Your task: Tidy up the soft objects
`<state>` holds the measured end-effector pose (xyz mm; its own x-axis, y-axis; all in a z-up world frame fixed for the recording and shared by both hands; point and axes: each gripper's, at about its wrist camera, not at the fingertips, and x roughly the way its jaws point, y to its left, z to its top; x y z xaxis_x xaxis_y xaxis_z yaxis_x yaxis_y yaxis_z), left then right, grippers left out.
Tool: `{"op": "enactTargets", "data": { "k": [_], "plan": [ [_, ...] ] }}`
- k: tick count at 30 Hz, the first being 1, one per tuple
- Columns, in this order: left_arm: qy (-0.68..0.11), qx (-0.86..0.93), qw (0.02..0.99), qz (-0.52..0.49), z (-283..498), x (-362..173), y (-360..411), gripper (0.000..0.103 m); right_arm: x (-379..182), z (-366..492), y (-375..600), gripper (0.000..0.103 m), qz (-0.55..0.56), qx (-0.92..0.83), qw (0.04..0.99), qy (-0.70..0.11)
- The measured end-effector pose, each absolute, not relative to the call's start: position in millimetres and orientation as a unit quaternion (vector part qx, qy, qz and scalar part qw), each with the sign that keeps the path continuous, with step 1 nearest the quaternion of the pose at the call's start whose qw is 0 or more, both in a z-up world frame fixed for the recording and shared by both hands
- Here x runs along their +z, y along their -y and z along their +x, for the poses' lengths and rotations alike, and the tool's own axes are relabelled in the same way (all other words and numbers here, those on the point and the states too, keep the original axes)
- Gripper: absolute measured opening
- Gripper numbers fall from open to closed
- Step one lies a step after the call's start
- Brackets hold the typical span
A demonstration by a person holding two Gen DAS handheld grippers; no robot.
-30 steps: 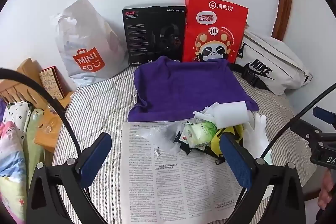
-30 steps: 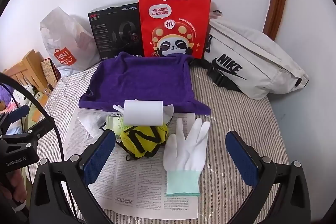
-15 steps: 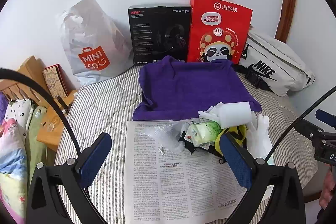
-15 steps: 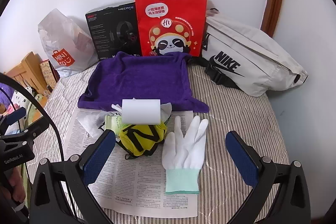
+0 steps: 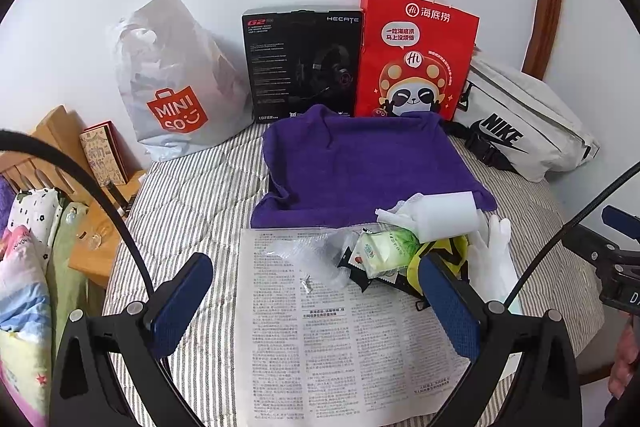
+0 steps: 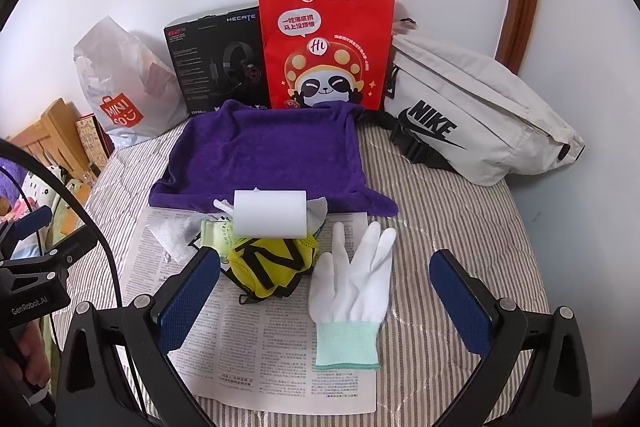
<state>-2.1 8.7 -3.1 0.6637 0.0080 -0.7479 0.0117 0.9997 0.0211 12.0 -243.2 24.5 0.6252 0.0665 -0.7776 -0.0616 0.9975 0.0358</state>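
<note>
Since both the left gripper and right gripper hover with jaws wide apart and empty, nothing looks sorted yet (my judgement): the white glove, sponge block and yellow pouch lie clustered on the newspaper near the bed's front edge, the purple towel bare behind.

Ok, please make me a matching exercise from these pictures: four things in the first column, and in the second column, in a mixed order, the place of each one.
Things:
1. white glove
2. purple towel
3. red paper bag
4. white sponge block

Places:
A. standing upright against the wall, behind the towel
B. lying flat, partly on the newspaper and partly on the striped cover
C. resting on top of the pile, over the yellow pouch
D. spread flat between the bags and the newspaper

Pairs: 1-B, 2-D, 3-A, 4-C
</note>
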Motion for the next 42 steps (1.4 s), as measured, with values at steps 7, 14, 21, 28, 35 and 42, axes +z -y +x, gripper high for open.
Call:
{"op": "enactTargets", "data": {
  "k": [7, 14, 21, 28, 35, 42],
  "plan": [
    [-0.406, -0.003, 0.914, 0.014, -3.3, -1.3, -4.8, 0.103, 26.4, 11.6, 243.4, 0.103, 0.004, 0.034, 0.902, -0.43],
    [-0.407, -0.004, 0.913, 0.015, -4.7, -1.5, -2.7, 0.103, 27.1, 10.3, 244.0, 0.103, 0.004, 0.035, 0.903, -0.429],
    [-0.407, -0.002, 0.913, 0.016, -4.5, -1.1, -2.5, 0.103, 27.3, 10.7, 243.2, 0.103, 0.003, 0.034, 0.902, -0.431],
    [-0.405, -0.002, 0.914, 0.015, -5.8, -0.1, -4.4, 0.103, 28.2, 10.9, 243.7, 0.103, 0.003, 0.034, 0.902, -0.43],
    [-0.407, -0.002, 0.913, 0.015, -5.4, 0.3, -5.2, 0.103, 27.8, 10.9, 242.8, 0.103, 0.001, 0.033, 0.901, -0.432],
    [-0.406, -0.003, 0.914, 0.014, -6.0, 1.5, -5.5, 0.103, 26.9, 10.1, 243.8, 0.103, 0.004, 0.032, 0.902, -0.431]
  ]
}}
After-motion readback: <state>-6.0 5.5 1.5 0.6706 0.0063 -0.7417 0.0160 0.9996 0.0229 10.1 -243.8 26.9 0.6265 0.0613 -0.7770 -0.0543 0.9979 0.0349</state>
